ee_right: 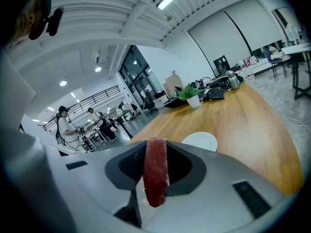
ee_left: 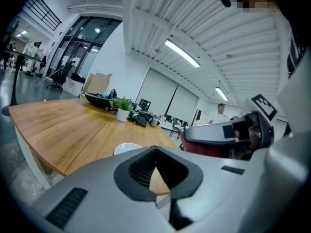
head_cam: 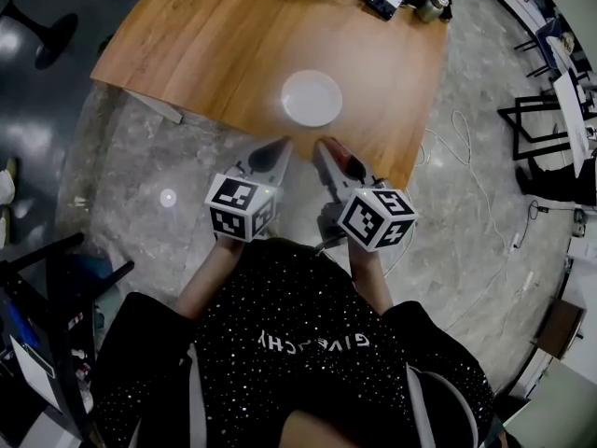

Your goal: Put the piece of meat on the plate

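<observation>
Right tongs [head_cam: 328, 147], meat [ee_right: 155, 174], at table [head_cam: 233, 54] edge

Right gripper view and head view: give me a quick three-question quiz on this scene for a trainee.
1. True or false: the piece of meat already lies on the white plate.
2. What is in the left gripper? A) the meat B) a fork C) nothing
3. Fill in: the plate sits on a wooden ____.

Key
1. False: the right gripper has it clamped between its jaws, and the plate is bare.
2. C
3. table
</observation>
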